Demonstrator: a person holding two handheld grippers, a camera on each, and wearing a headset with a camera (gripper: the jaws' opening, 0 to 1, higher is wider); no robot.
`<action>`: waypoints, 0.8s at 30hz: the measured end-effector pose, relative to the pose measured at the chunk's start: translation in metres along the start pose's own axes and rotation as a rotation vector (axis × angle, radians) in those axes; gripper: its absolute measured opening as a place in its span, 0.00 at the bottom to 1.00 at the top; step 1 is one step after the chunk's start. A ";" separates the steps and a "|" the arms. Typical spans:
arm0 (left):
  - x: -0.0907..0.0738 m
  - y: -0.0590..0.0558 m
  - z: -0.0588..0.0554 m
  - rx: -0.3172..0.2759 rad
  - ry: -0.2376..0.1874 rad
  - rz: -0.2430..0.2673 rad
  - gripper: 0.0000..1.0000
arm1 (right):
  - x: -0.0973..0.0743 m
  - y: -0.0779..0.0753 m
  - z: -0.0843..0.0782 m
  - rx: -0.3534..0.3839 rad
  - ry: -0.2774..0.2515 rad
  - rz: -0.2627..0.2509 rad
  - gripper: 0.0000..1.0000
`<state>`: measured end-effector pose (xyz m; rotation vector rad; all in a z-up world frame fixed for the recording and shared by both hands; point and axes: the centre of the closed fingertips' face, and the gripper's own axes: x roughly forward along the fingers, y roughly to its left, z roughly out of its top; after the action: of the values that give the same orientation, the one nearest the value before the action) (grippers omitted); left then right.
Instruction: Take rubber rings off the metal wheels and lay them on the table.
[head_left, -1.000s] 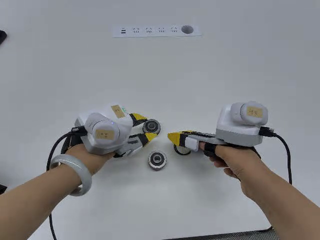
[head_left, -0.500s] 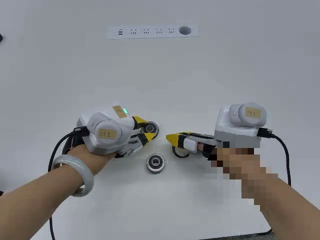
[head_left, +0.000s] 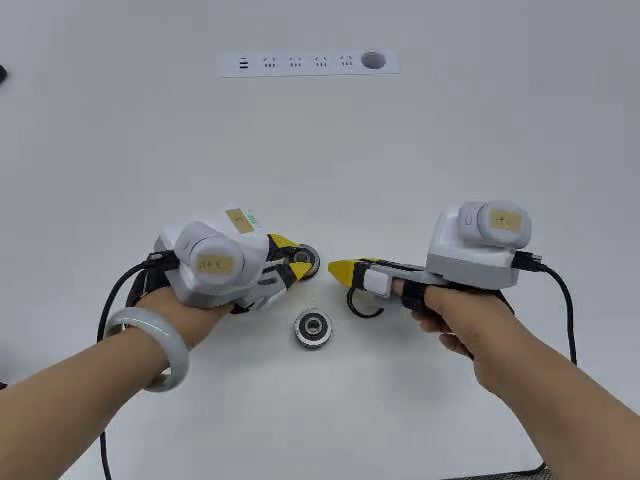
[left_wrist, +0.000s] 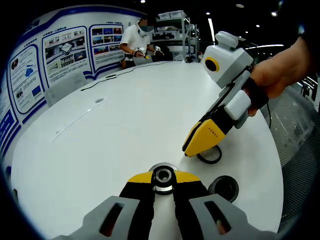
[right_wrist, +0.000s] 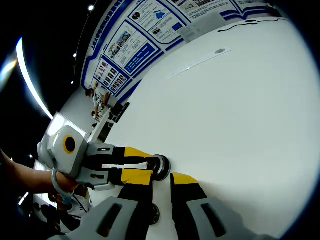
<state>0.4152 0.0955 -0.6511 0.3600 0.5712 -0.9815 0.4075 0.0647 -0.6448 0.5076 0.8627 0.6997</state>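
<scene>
At the centre of the head view, the left gripper (head_left: 288, 264) has its yellow-tipped jaws clamped on a metal wheel (head_left: 302, 261), resting on the white table (head_left: 450, 150). The right gripper (head_left: 342, 270) points at it from the right of the frame, jaws close together. A black rubber ring (left_wrist: 210, 162) sits at its tip, though whether the jaws pinch it cannot be told. A second wheel (head_left: 313, 327) lies just below the two grippers, and a power strip (head_left: 310, 63) runs along the top of the frame.
</scene>
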 end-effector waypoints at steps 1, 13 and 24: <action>0.000 0.000 0.000 -0.001 -0.002 -0.001 0.15 | 0.001 0.000 0.001 0.000 -0.001 0.002 0.15; 0.000 0.000 0.000 -0.004 -0.017 -0.003 0.14 | 0.017 0.003 0.005 -0.003 0.013 0.015 0.16; 0.000 0.001 0.000 -0.007 -0.026 -0.001 0.14 | 0.027 0.000 0.005 0.017 0.029 0.031 0.16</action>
<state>0.4161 0.0956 -0.6512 0.3400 0.5514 -0.9835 0.4236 0.0837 -0.6555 0.5282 0.8900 0.7298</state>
